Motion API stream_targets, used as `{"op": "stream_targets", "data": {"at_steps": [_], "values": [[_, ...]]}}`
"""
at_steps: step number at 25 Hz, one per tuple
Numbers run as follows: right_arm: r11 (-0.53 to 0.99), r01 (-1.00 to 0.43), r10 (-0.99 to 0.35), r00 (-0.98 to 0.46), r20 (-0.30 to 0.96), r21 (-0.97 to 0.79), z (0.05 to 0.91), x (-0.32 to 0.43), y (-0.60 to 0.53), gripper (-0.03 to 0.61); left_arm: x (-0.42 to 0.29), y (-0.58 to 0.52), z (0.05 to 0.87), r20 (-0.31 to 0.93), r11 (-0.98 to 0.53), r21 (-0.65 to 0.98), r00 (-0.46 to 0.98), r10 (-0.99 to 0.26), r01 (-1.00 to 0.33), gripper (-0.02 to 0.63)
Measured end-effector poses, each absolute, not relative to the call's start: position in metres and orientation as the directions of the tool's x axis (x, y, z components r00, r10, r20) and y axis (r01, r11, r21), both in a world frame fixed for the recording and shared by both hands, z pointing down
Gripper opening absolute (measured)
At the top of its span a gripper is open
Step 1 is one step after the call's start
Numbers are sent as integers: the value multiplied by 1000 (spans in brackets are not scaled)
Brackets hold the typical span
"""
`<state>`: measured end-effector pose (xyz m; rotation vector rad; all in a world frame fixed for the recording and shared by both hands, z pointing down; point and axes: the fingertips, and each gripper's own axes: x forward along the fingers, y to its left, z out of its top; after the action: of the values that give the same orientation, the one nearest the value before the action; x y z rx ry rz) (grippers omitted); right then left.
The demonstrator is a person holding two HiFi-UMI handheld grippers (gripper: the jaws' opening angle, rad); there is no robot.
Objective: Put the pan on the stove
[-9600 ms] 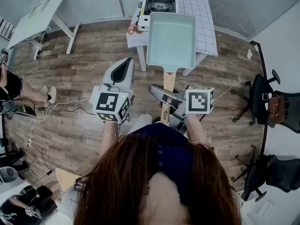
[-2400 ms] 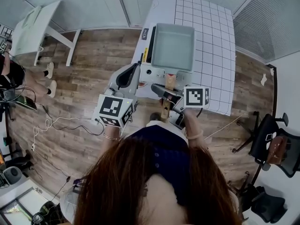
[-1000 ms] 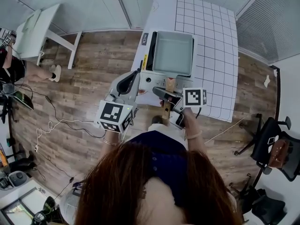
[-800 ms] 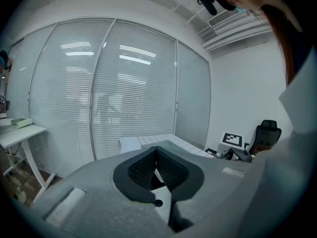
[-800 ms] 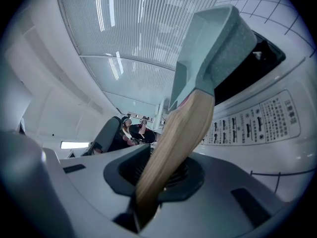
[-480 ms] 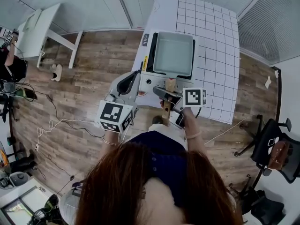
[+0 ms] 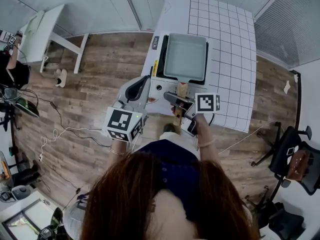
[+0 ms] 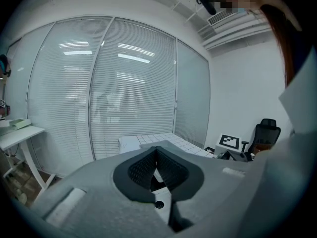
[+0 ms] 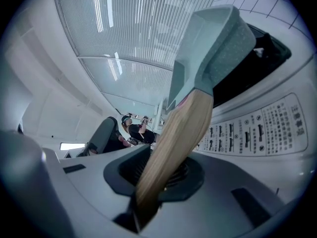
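Stove (image 7: 156, 84) burner hidden under pan (image 7: 185, 57) at frame top-centre; wooden handle (image 9: 173, 143) lower end buried between right gripper (image 9: 159, 175) jaws; stove panel print (image 9: 257, 133) too small to read; person (image 7: 10, 73) cut by left edge.

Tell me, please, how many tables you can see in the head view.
2. One gridded white table stands straight ahead, bearing the stove under the pan; one plain white table stands at the upper left. Others may be hidden outside the picture.
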<state>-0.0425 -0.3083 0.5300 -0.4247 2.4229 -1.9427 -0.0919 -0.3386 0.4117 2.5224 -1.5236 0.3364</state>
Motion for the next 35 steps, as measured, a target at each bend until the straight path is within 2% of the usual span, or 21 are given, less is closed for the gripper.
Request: {"op": "stream_targets", "data": {"at_steps": [13, 26, 35], "values": [[192, -180, -230, -964, 134, -965, 534, -44, -311, 83, -95, -334, 413, 279, -461, 33, 451, -848, -887, 11], [191, -190, -258, -956, 137, -963, 536, -42, -314, 157, -97, -327, 410, 273, -455, 31, 446, -853, -890, 10], [179, -200, -283, -948, 145, -963, 537, -36, -315, 167, -96, -324, 410, 273, -453, 29, 443, -854, -891, 10]]}}
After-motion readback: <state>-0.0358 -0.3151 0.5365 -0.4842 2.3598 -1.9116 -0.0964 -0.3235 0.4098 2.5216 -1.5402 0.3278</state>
